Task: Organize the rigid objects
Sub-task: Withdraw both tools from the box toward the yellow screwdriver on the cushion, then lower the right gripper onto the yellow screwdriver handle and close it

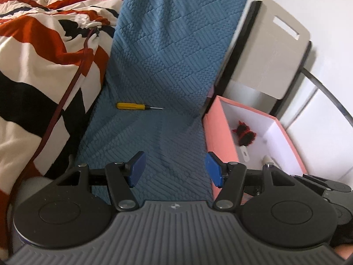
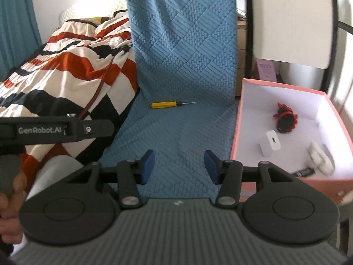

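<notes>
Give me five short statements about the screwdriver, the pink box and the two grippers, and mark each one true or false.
1. The screwdriver lies on the blue mat. True.
2. The pink box is empty. False: several small things lie in it.
3. The right gripper holds the screwdriver. False: its jaws are open and empty.
4. The left gripper holds nothing. True.
5. The screwdriver handle is red. False: it is yellow.

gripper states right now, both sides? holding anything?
Left gripper: open, jaws apart, nothing between them.
Right gripper: open, jaws apart, nothing between them.
</notes>
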{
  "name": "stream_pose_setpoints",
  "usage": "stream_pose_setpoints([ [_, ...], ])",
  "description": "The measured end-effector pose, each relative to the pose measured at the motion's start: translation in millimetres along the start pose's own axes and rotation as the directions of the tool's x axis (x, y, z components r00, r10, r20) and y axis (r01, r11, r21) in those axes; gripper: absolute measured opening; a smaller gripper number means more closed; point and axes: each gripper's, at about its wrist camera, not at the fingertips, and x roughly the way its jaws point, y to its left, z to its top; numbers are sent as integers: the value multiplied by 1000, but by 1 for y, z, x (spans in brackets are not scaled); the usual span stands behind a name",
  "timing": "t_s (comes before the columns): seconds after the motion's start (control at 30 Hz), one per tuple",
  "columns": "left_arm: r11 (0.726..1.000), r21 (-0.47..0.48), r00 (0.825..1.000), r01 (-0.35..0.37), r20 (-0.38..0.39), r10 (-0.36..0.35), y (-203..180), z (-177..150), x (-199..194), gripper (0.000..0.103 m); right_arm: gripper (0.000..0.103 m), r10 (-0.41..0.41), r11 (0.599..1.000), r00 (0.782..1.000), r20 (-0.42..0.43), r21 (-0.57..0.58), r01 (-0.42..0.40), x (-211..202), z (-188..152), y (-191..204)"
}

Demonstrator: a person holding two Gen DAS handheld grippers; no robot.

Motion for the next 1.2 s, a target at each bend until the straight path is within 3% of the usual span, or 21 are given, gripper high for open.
stream_pose_setpoints([
  [0.5,995,-58,996,-84,30,86,62,20,101,66,52,59,995,997,-43,-83,-62,129,27,4],
  [0.67,989,-84,992,-125,0,125,84,17,139,66,52,84,994,995,-47,-65,-87,154,44,-8],
  [0.9,986,-106,991,-131,-50,126,106,20,195,66,52,125,984,991,-53,-119,-130,204,73,2],
  [0.97,985,-104,990,-134,-64,128,111,24,206,66,55,146,977,987,-67,-146,-155,221,83,7],
  [1.03,986,-82,988,-143,-76,137,116,28,218,66,65,164,971,984,-70,-167,-174,240,92,8],
  [1.2,985,-72,978,-159,-145,147,128,33,244,66,66,174,960,978,-114,-200,-195,292,107,6],
])
